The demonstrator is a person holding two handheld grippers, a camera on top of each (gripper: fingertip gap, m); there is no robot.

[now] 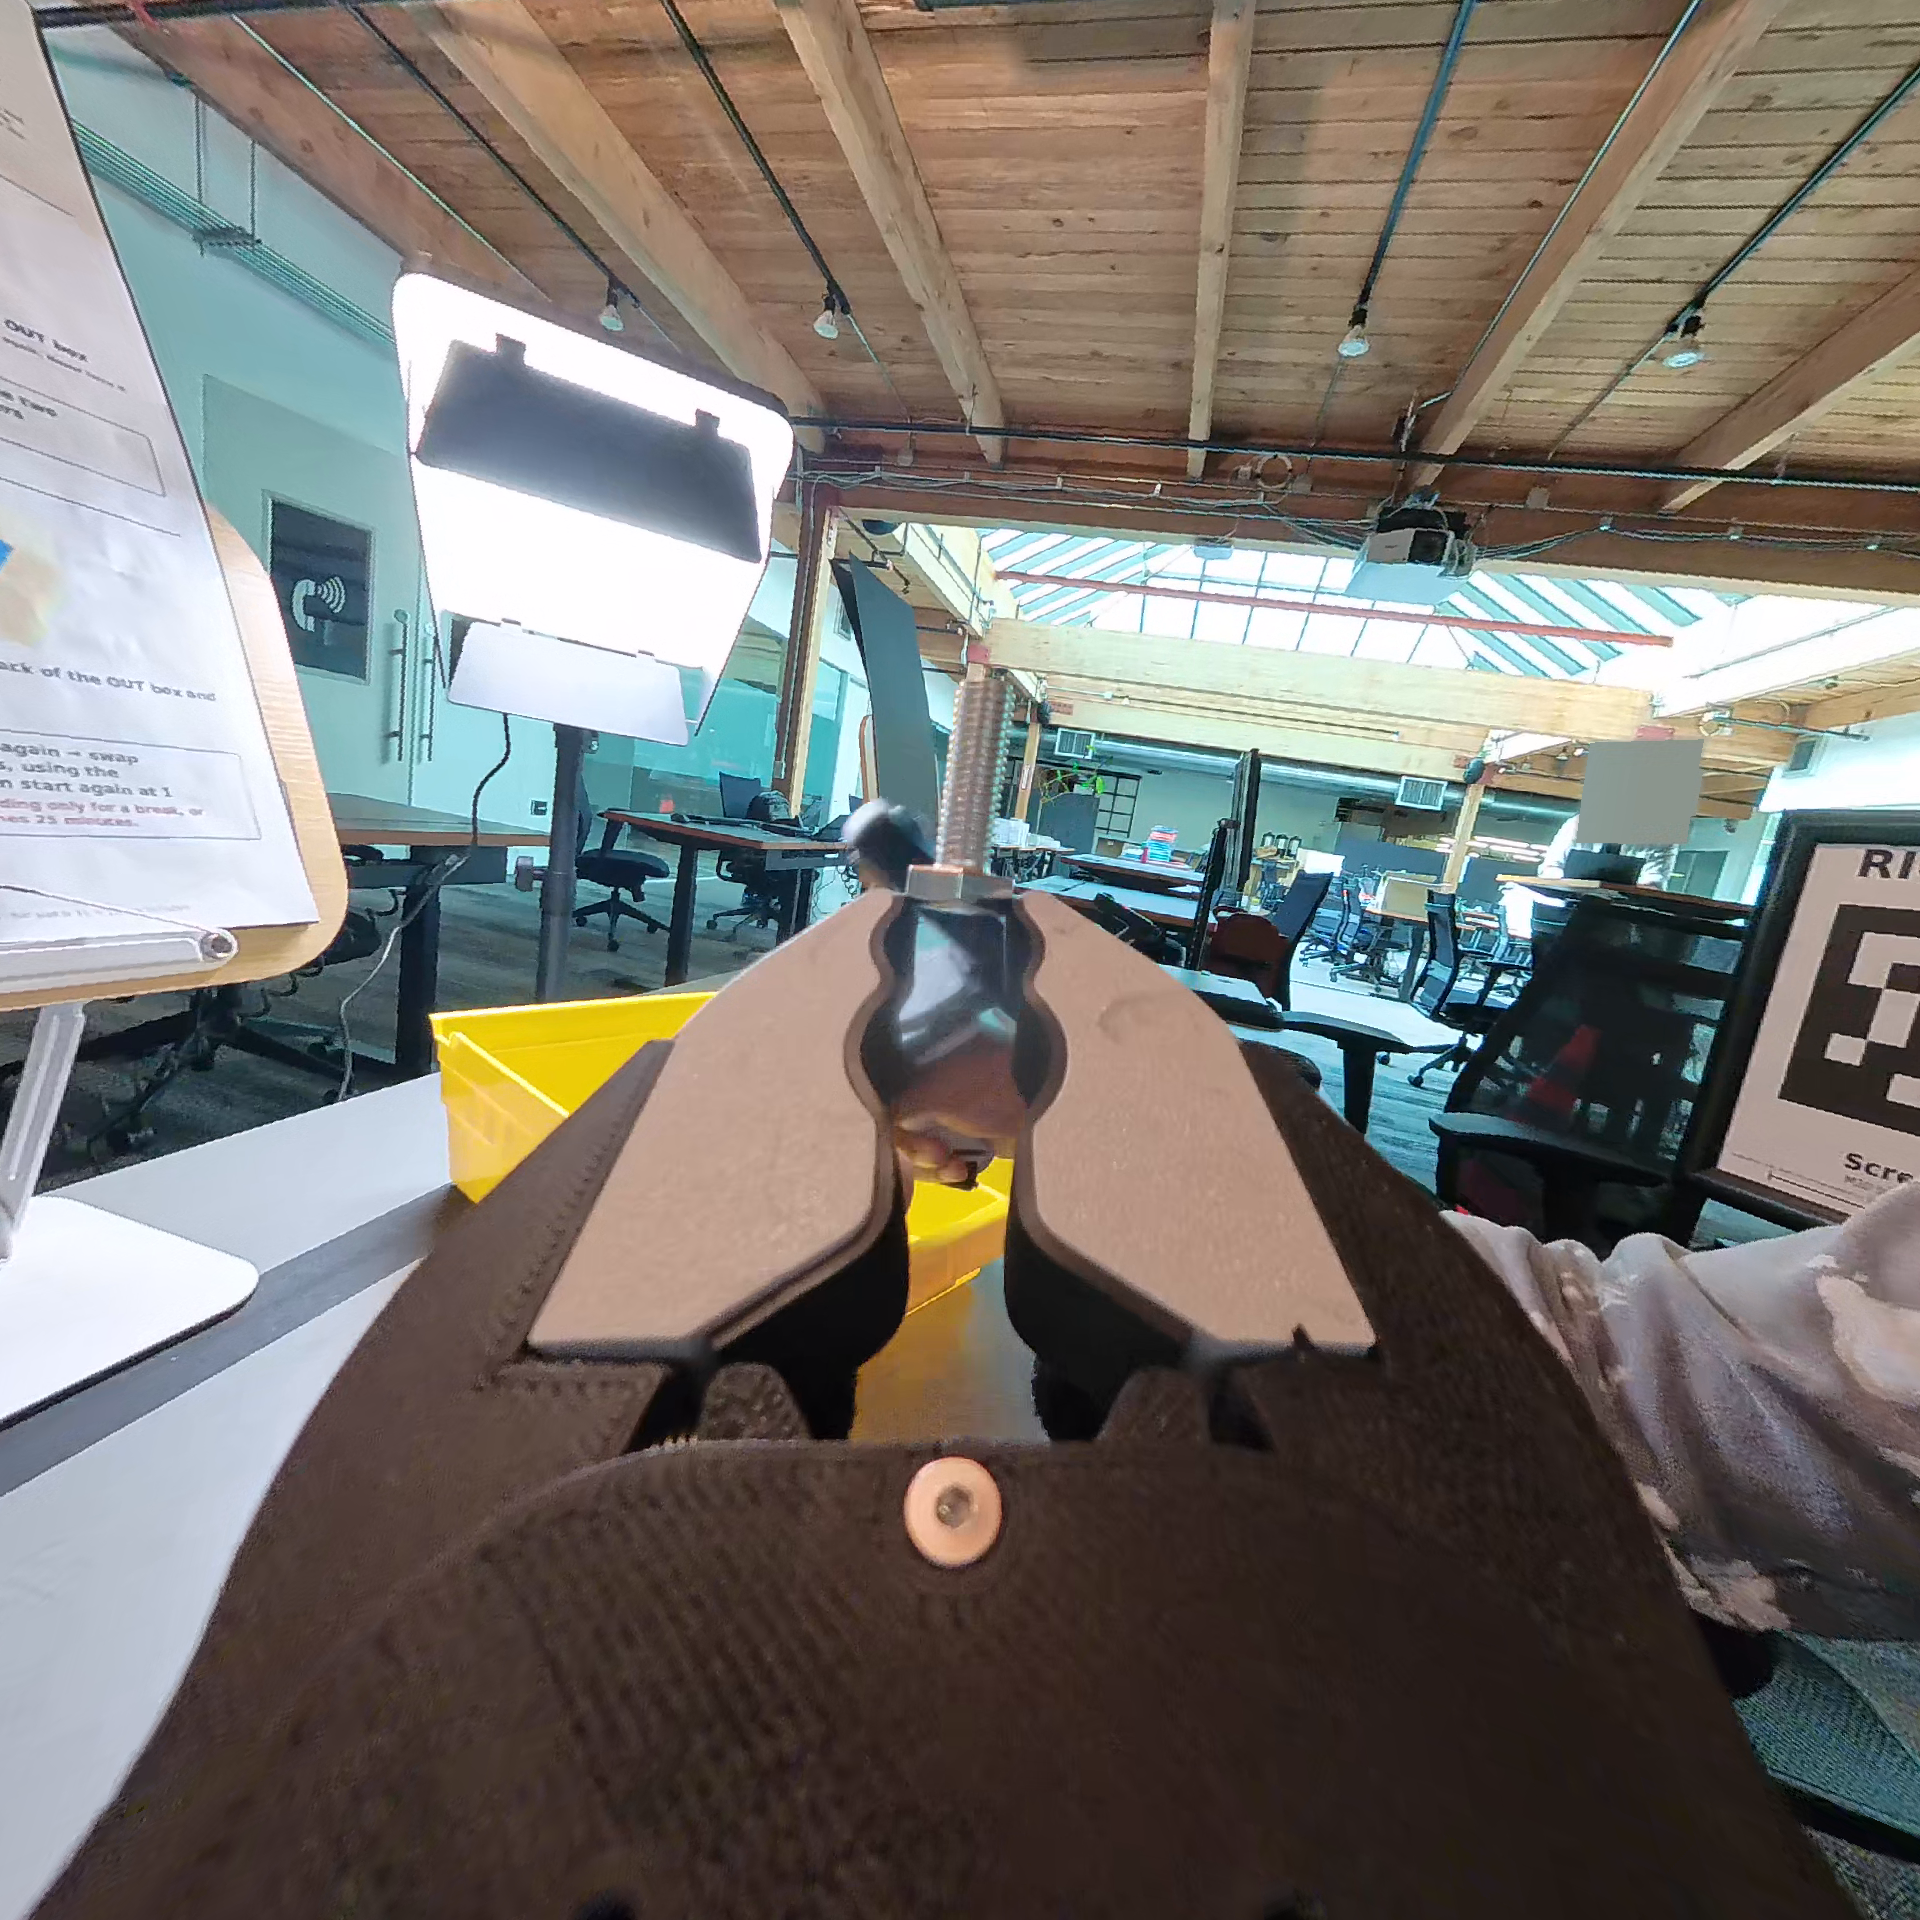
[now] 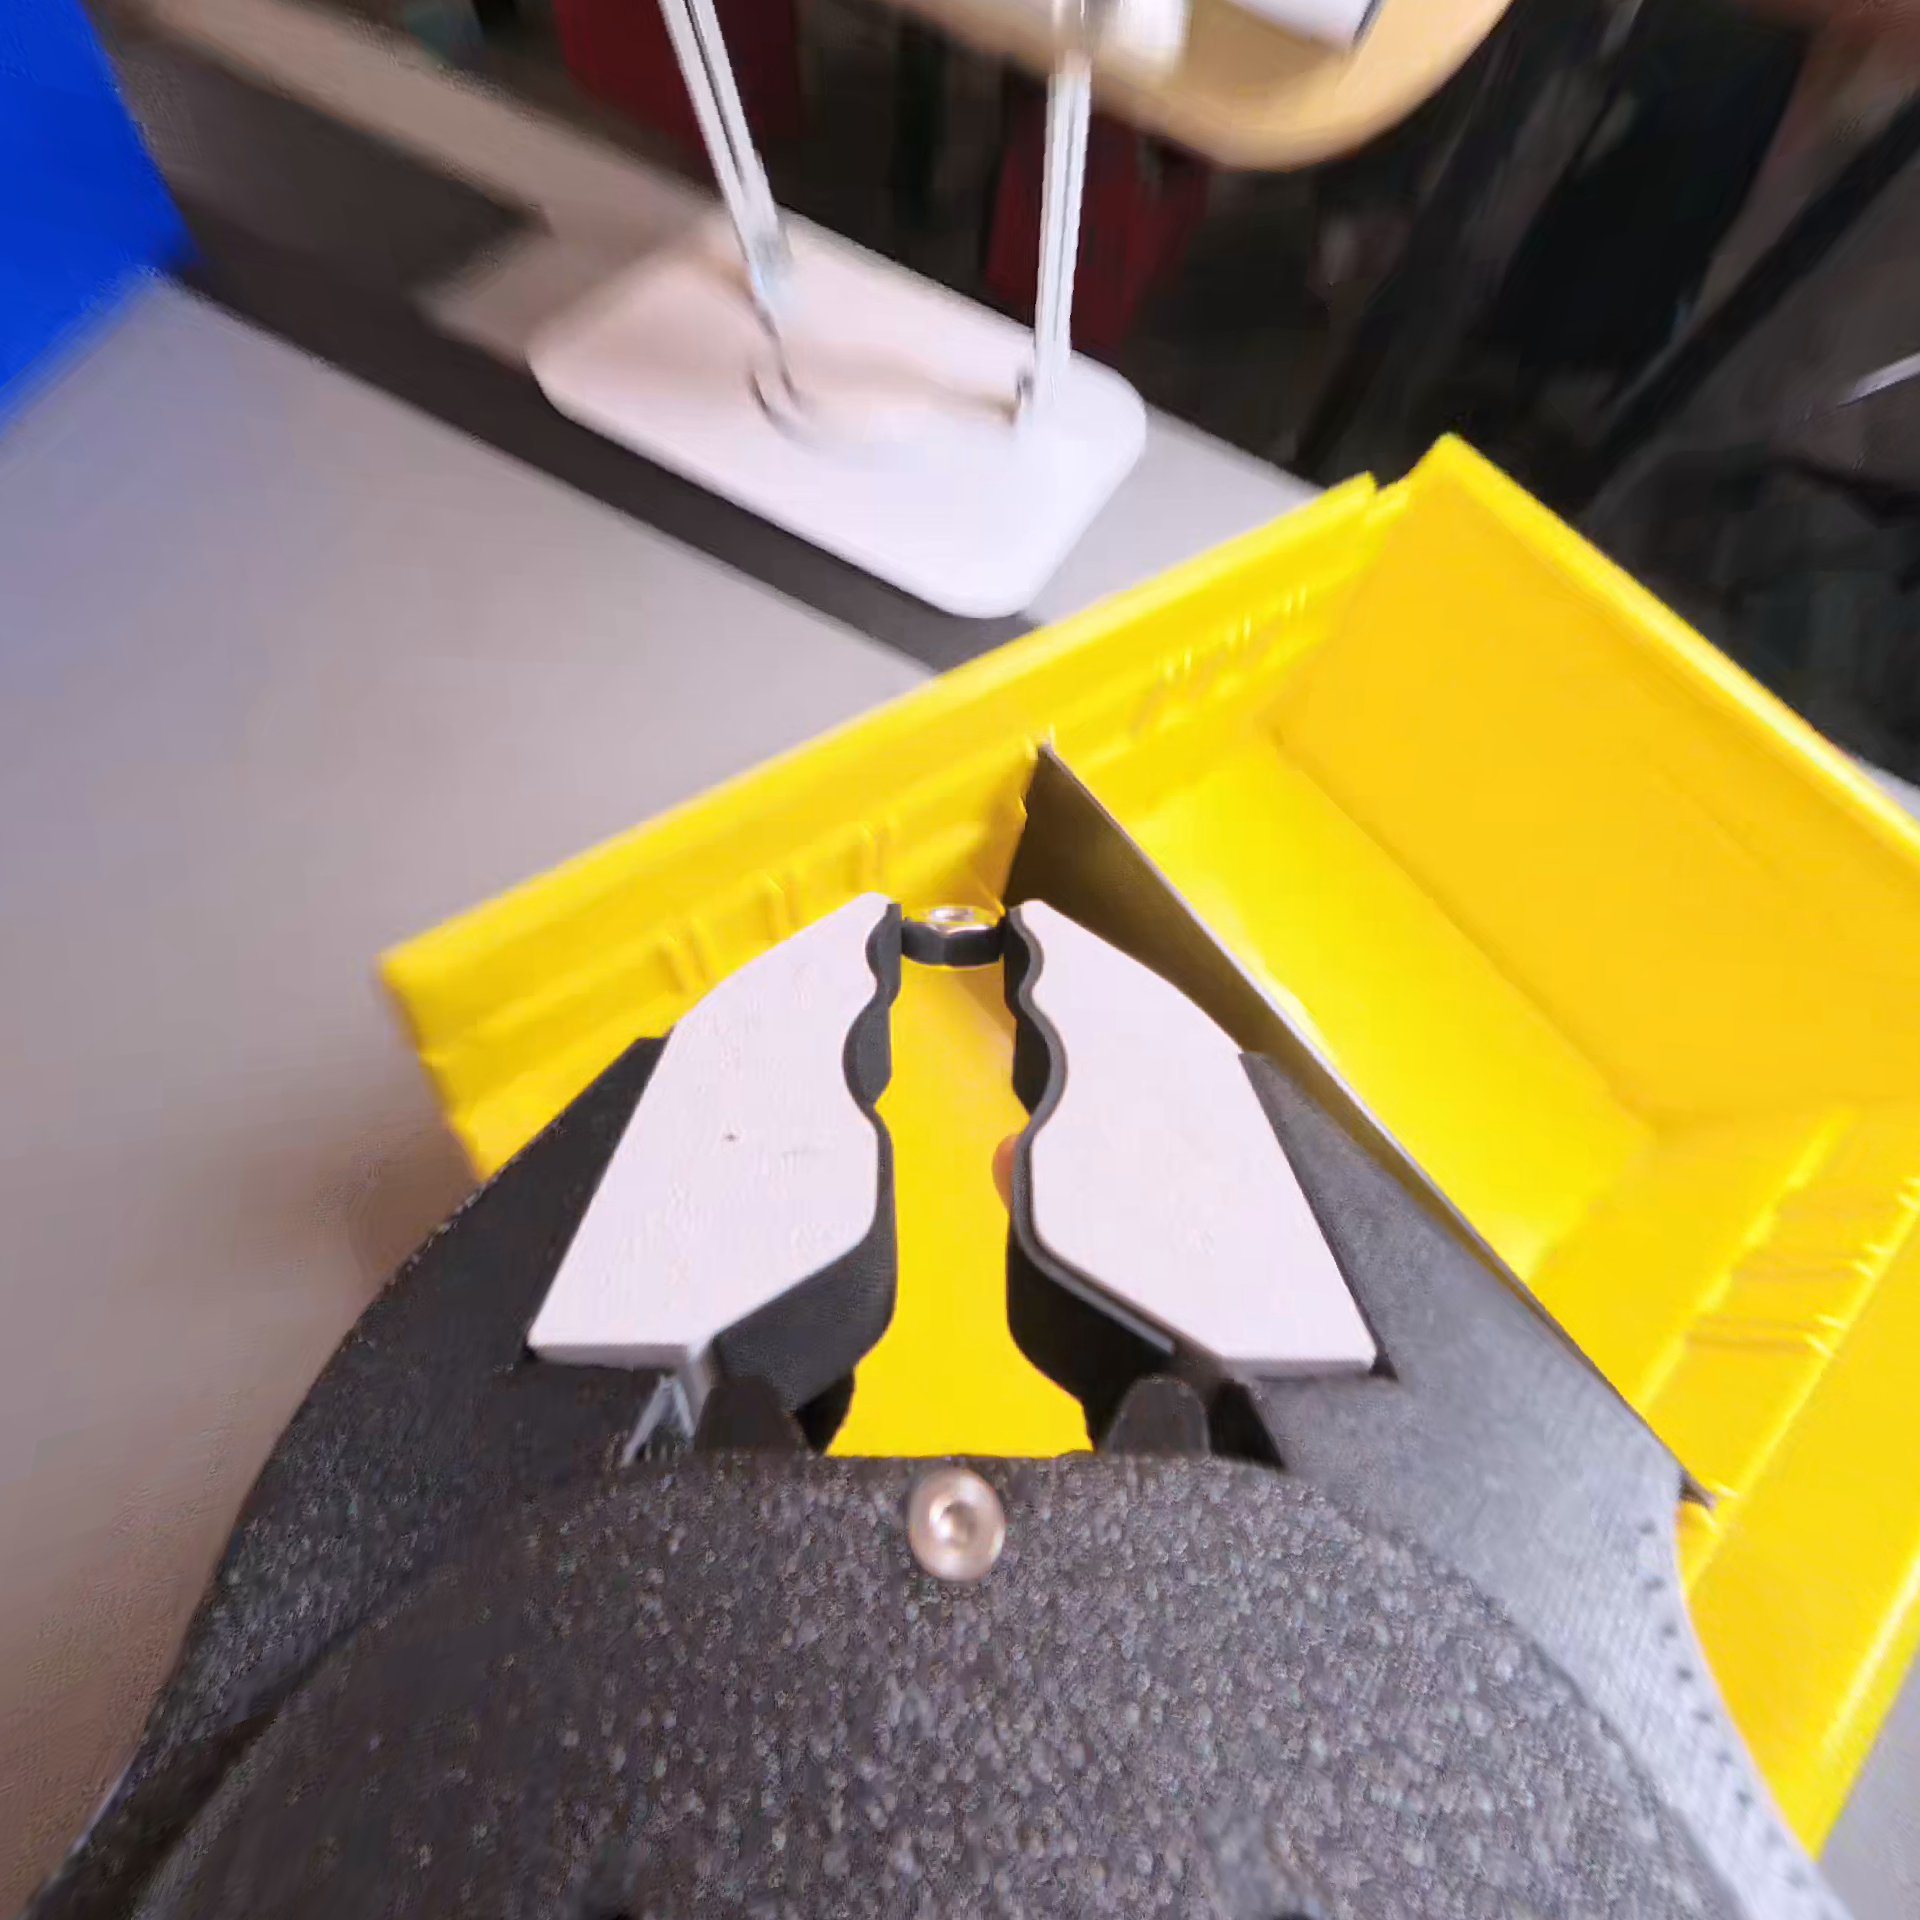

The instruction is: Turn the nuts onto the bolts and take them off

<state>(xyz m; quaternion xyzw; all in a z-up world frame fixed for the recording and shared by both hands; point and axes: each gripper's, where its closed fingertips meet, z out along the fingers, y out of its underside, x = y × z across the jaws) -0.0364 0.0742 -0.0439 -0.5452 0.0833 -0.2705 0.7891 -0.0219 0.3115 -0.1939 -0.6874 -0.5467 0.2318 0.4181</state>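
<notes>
1. The left gripper (image 1: 948, 902) is tilted upward. Its jaws are closed on the head of a silver threaded steel bolt (image 1: 974, 758), and the shank stands up beyond the fingertips, clear of the counter.
2. The right gripper (image 2: 951, 932) points down over the yellow plastic bin (image 2: 1538, 831). Its jaws pinch a small silver hex nut (image 2: 952, 928) at the very tips.
3. The nut hangs above the bin's near compartment, just beside the black divider plate (image 2: 1132, 914) that splits the bin.
4. The bin sits on the grey counter (image 2: 260, 727), close to its far edge.
5. A white document stand (image 2: 883, 468) rests on the counter's far edge, near the bin's corner. It carries a printed paper sheet (image 1: 94, 623).
6. A person's light patterned sleeve (image 1: 1714, 1403) shows to the right of the left gripper.
</notes>
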